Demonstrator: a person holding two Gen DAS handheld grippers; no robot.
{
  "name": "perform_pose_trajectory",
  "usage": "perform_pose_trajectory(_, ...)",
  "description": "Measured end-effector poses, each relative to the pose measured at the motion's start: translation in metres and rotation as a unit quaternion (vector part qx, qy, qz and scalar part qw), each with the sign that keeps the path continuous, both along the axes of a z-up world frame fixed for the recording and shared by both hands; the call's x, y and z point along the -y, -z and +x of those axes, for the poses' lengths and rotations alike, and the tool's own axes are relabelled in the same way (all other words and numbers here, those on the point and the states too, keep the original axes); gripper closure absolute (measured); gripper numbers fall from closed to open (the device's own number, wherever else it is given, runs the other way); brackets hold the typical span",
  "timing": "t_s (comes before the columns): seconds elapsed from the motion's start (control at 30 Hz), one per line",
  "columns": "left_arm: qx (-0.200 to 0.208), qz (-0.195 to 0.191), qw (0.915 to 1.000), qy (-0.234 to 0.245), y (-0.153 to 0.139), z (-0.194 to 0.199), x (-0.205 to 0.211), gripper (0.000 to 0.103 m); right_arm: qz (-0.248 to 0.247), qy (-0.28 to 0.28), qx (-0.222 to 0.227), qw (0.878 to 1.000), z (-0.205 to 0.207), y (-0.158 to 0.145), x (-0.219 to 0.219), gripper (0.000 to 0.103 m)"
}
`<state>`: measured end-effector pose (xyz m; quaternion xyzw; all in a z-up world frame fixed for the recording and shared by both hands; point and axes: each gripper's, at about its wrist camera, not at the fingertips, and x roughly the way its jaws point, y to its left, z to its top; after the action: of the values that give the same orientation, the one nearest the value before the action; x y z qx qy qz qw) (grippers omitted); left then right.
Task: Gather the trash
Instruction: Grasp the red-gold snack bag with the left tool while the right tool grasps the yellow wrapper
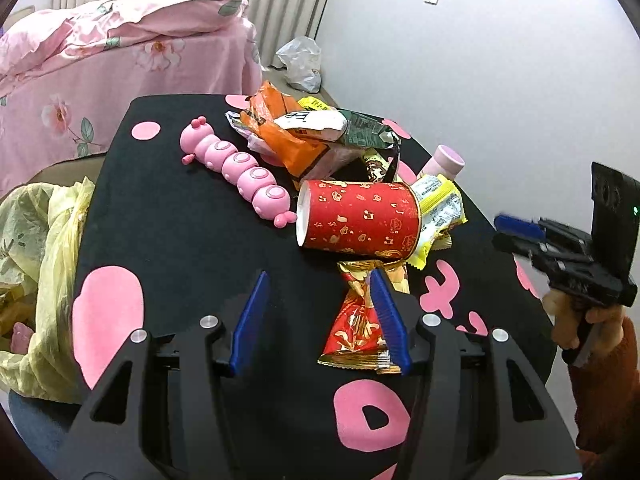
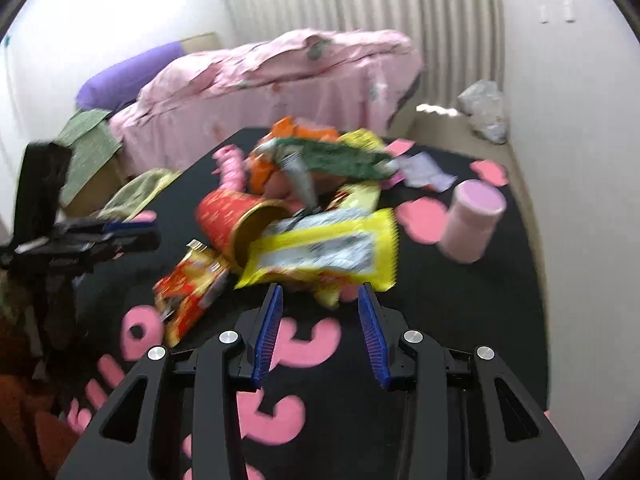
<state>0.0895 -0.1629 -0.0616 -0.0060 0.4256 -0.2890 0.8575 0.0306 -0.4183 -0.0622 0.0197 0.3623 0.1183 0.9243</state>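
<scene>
1. Because the trash lies heaped at the middle of the black desk point(image 1: 180, 240), both grippers come at it from the near edge, angled downward.
2. Left gripper point(image 1: 320, 316): its fingers stand apart, empty; a red-and-gold snack wrapper point(image 1: 356, 320) lies just under the right finger, outside the gap.
3. Right gripper point(image 2: 320, 332): fingers apart, nothing between them, the yellow wrapper point(image 2: 320, 248) just ahead of the tips; the view is blurred.
4. A red paper cup point(image 1: 356, 216) lies tipped on its side; its mouth looks empty, as far as the blur lets me judge.
5. A yellow plastic bag point(image 1: 44, 240) sags open off the desk's left edge, probably the place for the trash; some scraps already seem to lie inside.
6. A pink caterpillar toy point(image 1: 236, 172) and a pink jar point(image 2: 468, 220) look like keepers, not trash.
</scene>
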Motion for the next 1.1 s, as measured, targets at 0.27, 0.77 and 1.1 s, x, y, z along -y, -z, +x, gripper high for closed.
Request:
perform_pose_trajectory(0.27, 0.005, 0.012, 0.9998, 0.014, 0.001, -0.007, 0.003, 0.052, -0.005, -0.065, -0.007, 0.998, 0.080, -0.005, -0.016, 0.066)
perform_pose_trajectory(0.77, -0.015, -0.005, 0.9998, 0.010, 0.010, -0.003, -0.005, 0.051, 0.035, -0.082, -0.106, 0.990, 0.009, 0.048, -0.019, 0.066)
perform_pose_trajectory(1.1, -0.019, 0.001, 0.9996, 0.021, 0.011, -0.007, -0.005, 0.047, -0.001, -0.078, -0.083, 0.994, -0.013, 0.048, -0.041, 0.083)
